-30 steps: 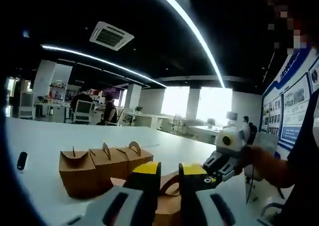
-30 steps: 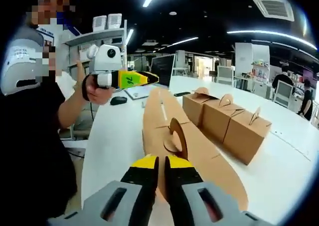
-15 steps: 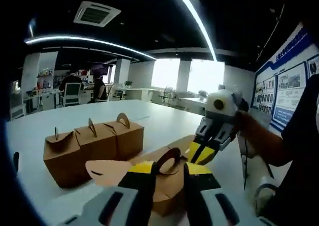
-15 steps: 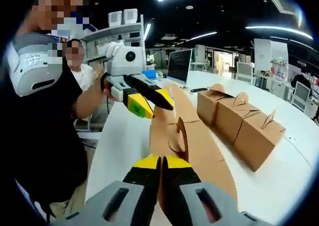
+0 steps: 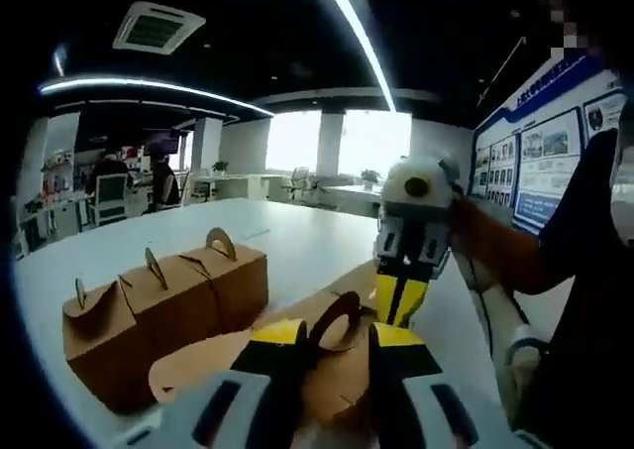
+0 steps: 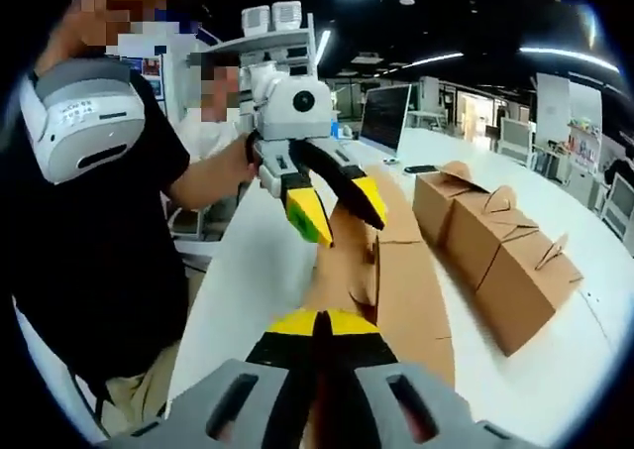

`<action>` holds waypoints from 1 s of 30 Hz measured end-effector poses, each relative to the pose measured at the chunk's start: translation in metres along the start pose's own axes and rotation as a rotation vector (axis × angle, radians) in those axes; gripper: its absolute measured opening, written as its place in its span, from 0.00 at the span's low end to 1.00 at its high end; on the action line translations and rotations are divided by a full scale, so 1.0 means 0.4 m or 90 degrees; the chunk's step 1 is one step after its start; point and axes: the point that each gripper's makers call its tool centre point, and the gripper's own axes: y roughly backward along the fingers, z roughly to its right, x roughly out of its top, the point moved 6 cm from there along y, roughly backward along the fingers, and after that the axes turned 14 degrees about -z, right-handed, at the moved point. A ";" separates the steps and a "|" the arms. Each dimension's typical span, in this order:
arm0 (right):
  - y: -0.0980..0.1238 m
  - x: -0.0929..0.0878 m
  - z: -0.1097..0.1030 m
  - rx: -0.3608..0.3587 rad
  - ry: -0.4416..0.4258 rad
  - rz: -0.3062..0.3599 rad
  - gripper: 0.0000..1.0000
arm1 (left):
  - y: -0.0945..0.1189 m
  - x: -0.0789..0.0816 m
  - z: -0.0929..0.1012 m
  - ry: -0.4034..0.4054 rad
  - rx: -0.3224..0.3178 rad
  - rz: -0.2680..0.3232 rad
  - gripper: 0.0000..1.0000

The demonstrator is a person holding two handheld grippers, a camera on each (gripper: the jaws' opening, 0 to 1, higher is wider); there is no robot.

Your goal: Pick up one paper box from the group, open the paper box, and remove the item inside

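Jaws of right gripper (image 6: 319, 322) pinched shut on flap of opened paper box (image 6: 396, 290). Left gripper (image 5: 333, 336) jaws spread, box handle (image 5: 337, 315) between them. Left gripper view: right gripper yellow tips on box. Three closed boxes (image 6: 500, 241) beside, on white table (image 6: 248, 271).

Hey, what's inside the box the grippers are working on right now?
Cannot tell. The box has its flaps spread, with the right gripper shut on the handle tab and the left gripper open above it, but cardboard covers the interior.
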 end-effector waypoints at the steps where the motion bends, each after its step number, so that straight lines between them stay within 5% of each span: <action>1: 0.001 0.000 0.003 -0.023 -0.002 -0.002 0.07 | -0.007 -0.014 -0.005 -0.001 0.009 -0.022 0.27; 7: 0.011 -0.015 -0.007 -0.135 -0.026 0.052 0.15 | -0.014 -0.013 -0.005 -0.017 0.034 0.008 0.24; 13: 0.008 -0.013 -0.059 -0.233 -0.002 0.077 0.17 | -0.009 -0.017 -0.017 0.045 0.010 0.039 0.22; 16: 0.015 0.017 -0.068 -0.292 -0.014 0.144 0.17 | -0.007 -0.018 -0.017 0.039 0.011 0.035 0.22; 18: 0.032 0.054 -0.051 -0.381 -0.055 0.224 0.17 | -0.010 -0.018 -0.013 0.035 0.010 0.036 0.22; 19: 0.039 0.071 -0.041 -0.467 -0.045 0.237 0.18 | -0.013 -0.016 -0.008 0.030 0.010 0.036 0.23; 23: 0.009 0.088 -0.044 -0.652 0.119 0.056 0.18 | -0.013 -0.015 -0.008 0.028 0.026 0.029 0.21; 26: -0.022 0.102 -0.060 -0.690 0.195 -0.014 0.18 | -0.012 -0.018 -0.008 0.012 0.076 0.019 0.18; 30: -0.061 0.103 -0.071 -0.707 0.277 -0.111 0.18 | -0.018 -0.013 0.008 0.003 0.089 0.010 0.18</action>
